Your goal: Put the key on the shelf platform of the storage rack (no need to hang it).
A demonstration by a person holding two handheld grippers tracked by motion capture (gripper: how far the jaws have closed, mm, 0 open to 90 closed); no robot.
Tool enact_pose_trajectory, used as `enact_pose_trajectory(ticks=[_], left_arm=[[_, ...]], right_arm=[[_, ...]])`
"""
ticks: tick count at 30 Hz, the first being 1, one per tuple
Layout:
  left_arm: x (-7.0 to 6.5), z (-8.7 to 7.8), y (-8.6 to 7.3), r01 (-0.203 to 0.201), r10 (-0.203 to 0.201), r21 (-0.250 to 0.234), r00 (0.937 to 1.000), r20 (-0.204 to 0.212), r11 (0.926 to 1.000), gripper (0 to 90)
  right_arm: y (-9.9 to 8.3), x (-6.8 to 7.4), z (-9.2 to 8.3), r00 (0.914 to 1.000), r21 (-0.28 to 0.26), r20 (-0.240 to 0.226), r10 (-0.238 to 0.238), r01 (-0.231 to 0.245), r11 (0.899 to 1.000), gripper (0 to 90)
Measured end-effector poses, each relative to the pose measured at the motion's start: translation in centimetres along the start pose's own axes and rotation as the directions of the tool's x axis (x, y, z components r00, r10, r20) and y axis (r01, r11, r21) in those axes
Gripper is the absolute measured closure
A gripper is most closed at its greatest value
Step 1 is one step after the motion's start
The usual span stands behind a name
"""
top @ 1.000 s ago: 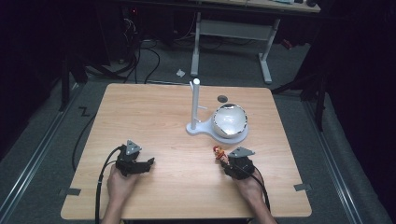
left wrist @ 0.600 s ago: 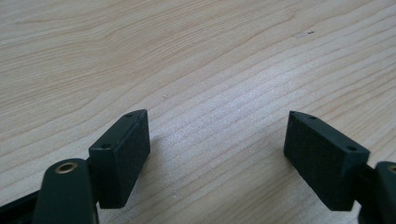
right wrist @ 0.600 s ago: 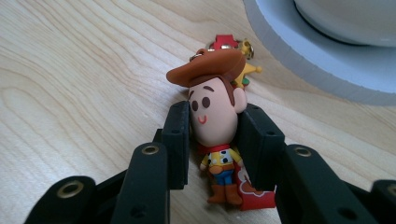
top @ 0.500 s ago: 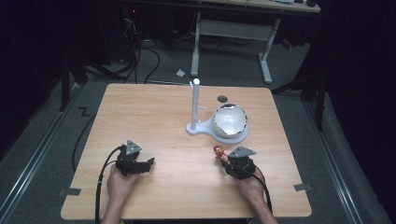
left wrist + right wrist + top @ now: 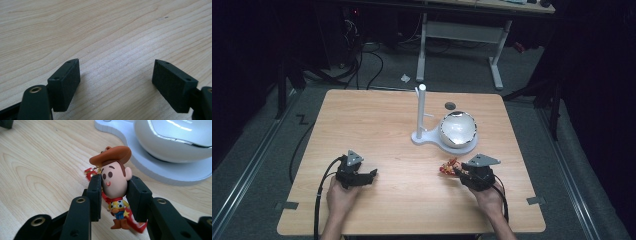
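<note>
cowboy figure clamped by its head in right claw, white stand and bowl just beyond, left claw wide over bare table

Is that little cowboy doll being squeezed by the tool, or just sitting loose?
Squeezed. The right hand-held gripper has both jaws pressed against the head of the cowboy doll, holding it upright.

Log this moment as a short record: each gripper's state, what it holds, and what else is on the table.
left gripper: open, holding nothing, low over the table
right gripper: shut on the cowboy figure, clamped at its head
figure extras: red strap behind it
white stand: upright post on a flat base, far right part of table
bowl: on the stand's base
</note>
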State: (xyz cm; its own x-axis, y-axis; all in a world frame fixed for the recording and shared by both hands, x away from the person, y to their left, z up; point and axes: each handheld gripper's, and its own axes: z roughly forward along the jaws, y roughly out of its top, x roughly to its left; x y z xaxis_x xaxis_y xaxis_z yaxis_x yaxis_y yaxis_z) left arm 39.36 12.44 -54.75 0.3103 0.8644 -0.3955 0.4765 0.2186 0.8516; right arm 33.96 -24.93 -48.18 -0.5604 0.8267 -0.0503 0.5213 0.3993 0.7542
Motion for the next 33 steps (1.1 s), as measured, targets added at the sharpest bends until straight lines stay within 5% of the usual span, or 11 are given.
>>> enact_pose_trajectory(ticks=[15,33], left_arm=[[0.0,0.0,0.0,0.002,-0.002,0.000,1.0000,0.000,1.0000,23.1],[0.0,0.0,0.0,0.002,-0.002,0.000,1.0000,0.000,1.0000,23.1]], right_arm=[[1.1,-1.1,-4.0,0.9998,-0.088,-0.010,0.018,-0.019,0.996,66.3],[2.5,-2.8,-7.8,0.9976,-0.193,-0.033,0.061,-0.066,0.979,66.3]])
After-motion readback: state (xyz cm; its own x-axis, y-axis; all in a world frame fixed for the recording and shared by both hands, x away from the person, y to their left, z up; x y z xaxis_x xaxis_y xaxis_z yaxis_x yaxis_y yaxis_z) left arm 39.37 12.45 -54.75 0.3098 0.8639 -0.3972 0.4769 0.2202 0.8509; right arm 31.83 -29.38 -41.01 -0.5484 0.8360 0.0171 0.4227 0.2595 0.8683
